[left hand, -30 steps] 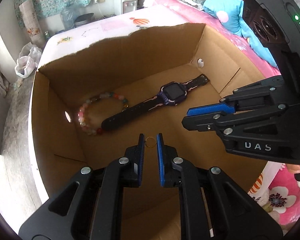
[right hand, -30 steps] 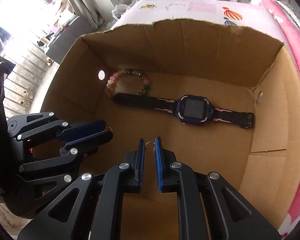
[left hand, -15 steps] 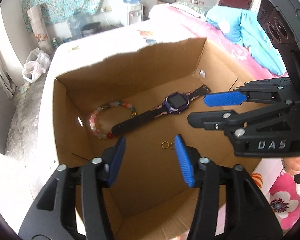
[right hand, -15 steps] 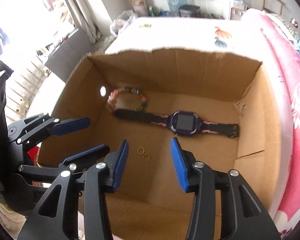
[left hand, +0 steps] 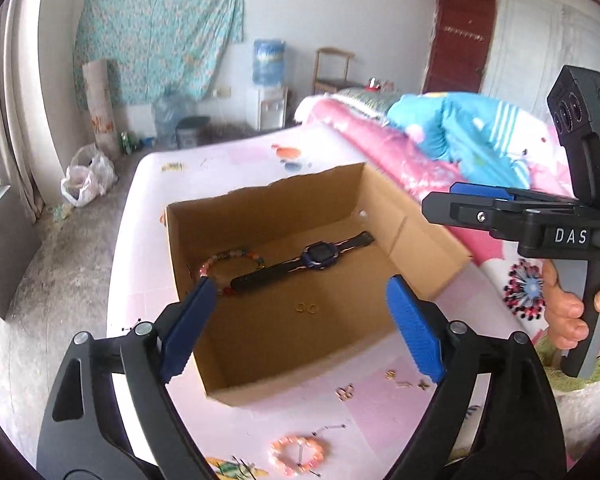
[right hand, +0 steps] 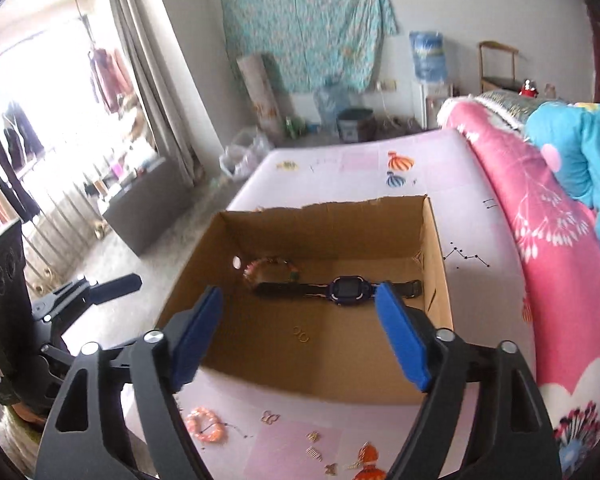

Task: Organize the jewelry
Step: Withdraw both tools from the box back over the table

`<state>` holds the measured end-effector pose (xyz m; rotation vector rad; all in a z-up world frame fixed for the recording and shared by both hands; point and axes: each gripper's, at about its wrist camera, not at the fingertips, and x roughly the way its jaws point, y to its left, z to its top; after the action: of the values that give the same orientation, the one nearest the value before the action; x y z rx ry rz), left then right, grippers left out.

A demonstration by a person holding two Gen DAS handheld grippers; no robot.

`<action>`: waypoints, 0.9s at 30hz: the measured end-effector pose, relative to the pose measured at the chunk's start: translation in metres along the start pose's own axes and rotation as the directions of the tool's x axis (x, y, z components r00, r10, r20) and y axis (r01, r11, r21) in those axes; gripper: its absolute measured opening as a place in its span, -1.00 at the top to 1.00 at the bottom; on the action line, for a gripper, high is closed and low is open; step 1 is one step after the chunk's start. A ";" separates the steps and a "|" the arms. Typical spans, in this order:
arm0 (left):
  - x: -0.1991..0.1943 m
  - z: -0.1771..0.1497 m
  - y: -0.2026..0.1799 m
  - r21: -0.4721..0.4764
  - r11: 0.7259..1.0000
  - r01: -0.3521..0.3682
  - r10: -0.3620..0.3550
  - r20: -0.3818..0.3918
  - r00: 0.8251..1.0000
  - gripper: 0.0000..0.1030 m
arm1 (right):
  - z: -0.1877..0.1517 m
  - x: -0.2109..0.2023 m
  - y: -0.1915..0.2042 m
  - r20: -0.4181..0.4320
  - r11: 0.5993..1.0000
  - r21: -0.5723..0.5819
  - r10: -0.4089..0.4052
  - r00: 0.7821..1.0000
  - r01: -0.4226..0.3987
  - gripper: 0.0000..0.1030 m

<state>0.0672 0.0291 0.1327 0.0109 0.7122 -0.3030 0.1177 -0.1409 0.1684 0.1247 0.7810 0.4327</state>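
An open cardboard box (left hand: pixel 416 256) (right hand: pixel 188 288) stands on the pink table. Inside lie a purple watch (left hand: pixel 320 257) (right hand: pixel 346 290), a beaded bracelet (left hand: pixel 228 260) (right hand: pixel 268 266) and two small gold rings (left hand: pixel 307 308) (right hand: pixel 301 333). My left gripper (left hand: pixel 296 324) is open and empty, held above the box's near side. My right gripper (right hand: pixel 300 336) is open and empty too, above the box's near edge; it also shows in the left wrist view (left hand: pixel 540 216). A pink bead bracelet (left hand: pixel 298 454) (right hand: pixel 206 424) and small gold earrings (left hand: pixel 345 392) (right hand: pixel 270 417) lie on the table before the box.
A pink quilt and a blue blanket (left hand: pixel 460 136) lie on a bed to the right. More small trinkets (right hand: pixel 340 460) lie near the table's front edge. A water dispenser (left hand: pixel 268 80), a wooden chair (left hand: pixel 334 70) and bags stand by the far wall.
Both grippers opened and let go of the two gold rings, which now lie on the box floor. Both grippers then pulled up and back out of the box.
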 end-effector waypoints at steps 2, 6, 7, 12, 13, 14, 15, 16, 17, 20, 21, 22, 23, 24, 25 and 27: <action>-0.008 -0.008 -0.005 -0.015 1.000 0.016 -0.016 0.018 1.000 -0.66 | -0.010 -0.015 0.003 0.036 1.000 0.010 -0.013 0.999 0.012 -0.65; -0.015 -0.026 -0.013 -0.057 0.996 0.063 -0.061 0.028 0.998 -0.69 | -0.028 -0.031 0.009 0.075 0.999 0.032 -0.038 0.996 0.036 -0.77; -0.015 -0.031 -0.014 -0.068 0.995 0.069 -0.067 0.027 0.997 -0.69 | -0.033 -0.034 0.011 0.077 0.998 0.039 -0.056 0.995 0.053 -0.80; -0.018 -0.054 -0.015 -0.115 0.990 0.080 -0.078 0.025 0.997 -0.69 | -0.051 -0.048 0.017 0.112 0.987 0.031 -0.157 0.981 0.155 -0.87; -0.018 -0.057 -0.016 -0.119 0.989 0.082 -0.080 0.023 0.997 -0.70 | -0.054 -0.050 0.018 0.119 0.984 0.023 -0.177 0.977 0.176 -0.87; -0.018 -0.060 -0.016 -0.123 0.989 0.083 -0.082 0.018 0.996 -0.70 | -0.057 -0.050 0.020 0.120 0.977 0.014 -0.213 0.970 0.213 -0.87; -0.017 -0.062 -0.016 -0.127 0.988 0.083 -0.082 0.013 0.997 -0.70 | -0.059 -0.050 0.021 0.118 0.971 0.007 -0.239 0.964 0.240 -0.87; -0.015 -0.064 -0.016 -0.133 0.988 0.079 -0.079 0.006 0.997 -0.70 | -0.061 -0.051 0.021 0.118 0.965 0.000 -0.262 0.958 0.263 -0.87; -0.015 -0.066 -0.015 -0.136 0.988 0.073 -0.074 0.001 0.997 -0.70 | -0.062 -0.051 0.021 0.120 0.960 -0.005 -0.277 0.953 0.280 -0.87; -0.014 -0.068 -0.015 -0.138 0.988 0.065 -0.066 -0.004 0.998 -0.70 | -0.064 -0.054 0.024 0.143 0.937 -0.026 -0.342 0.929 0.349 -0.87; -0.014 -0.067 -0.015 -0.138 0.988 0.067 -0.068 -0.002 0.998 -0.70 | -0.064 -0.056 0.026 0.160 0.929 -0.031 -0.360 0.919 0.369 -0.87; -0.014 -0.067 -0.015 -0.139 0.988 0.070 -0.070 0.001 0.998 -0.70 | -0.064 -0.058 0.027 0.177 0.922 -0.034 -0.373 0.911 0.385 -0.87; -0.014 -0.067 -0.015 -0.138 0.988 0.070 -0.071 0.003 0.997 -0.70 | -0.064 -0.059 0.028 0.187 0.918 -0.034 -0.383 0.905 0.395 -0.87; -0.014 -0.067 -0.015 -0.137 0.988 0.069 -0.069 0.005 0.998 -0.70 | -0.064 -0.060 0.028 0.199 0.913 -0.033 -0.392 0.898 0.406 -0.87; -0.013 -0.066 -0.015 -0.134 0.989 0.066 -0.066 0.005 0.998 -0.70 | -0.064 -0.061 0.028 0.205 0.912 -0.031 -0.395 0.896 0.409 -0.87; -0.012 -0.066 -0.015 -0.132 0.989 0.061 -0.061 0.003 0.998 -0.70 | -0.064 -0.062 0.027 0.207 0.914 -0.027 -0.392 0.896 0.406 -0.87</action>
<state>0.0124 0.0256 0.0912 -0.1363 0.7334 -0.3139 0.0245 -0.1461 0.1710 -0.0592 0.5742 0.0529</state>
